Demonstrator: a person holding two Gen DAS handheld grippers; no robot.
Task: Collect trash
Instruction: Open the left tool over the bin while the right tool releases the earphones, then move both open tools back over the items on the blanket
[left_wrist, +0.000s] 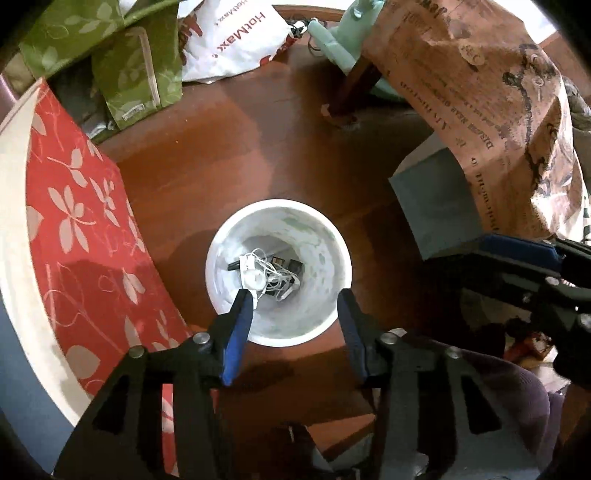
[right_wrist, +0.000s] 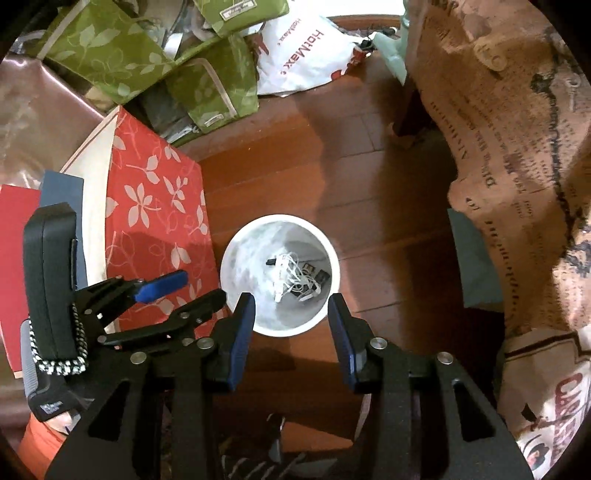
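Now both tools hang above the white bin (left_wrist: 277, 273), which stands on the wooden floor (left_wrist: 207, 173) beside the red flowered box (left_wrist: 85, 229). Inside the bin lie a tangle of white cable (left_wrist: 264, 275) and some small dark pieces. The left hand-held gripper (left_wrist: 295, 302) is released, with nothing between its fingers, and so is the right hand-held gripper (right_wrist: 291, 308). I judge that this trash is already dropped in. Whether more trash remains on the floor, I cannot tell.
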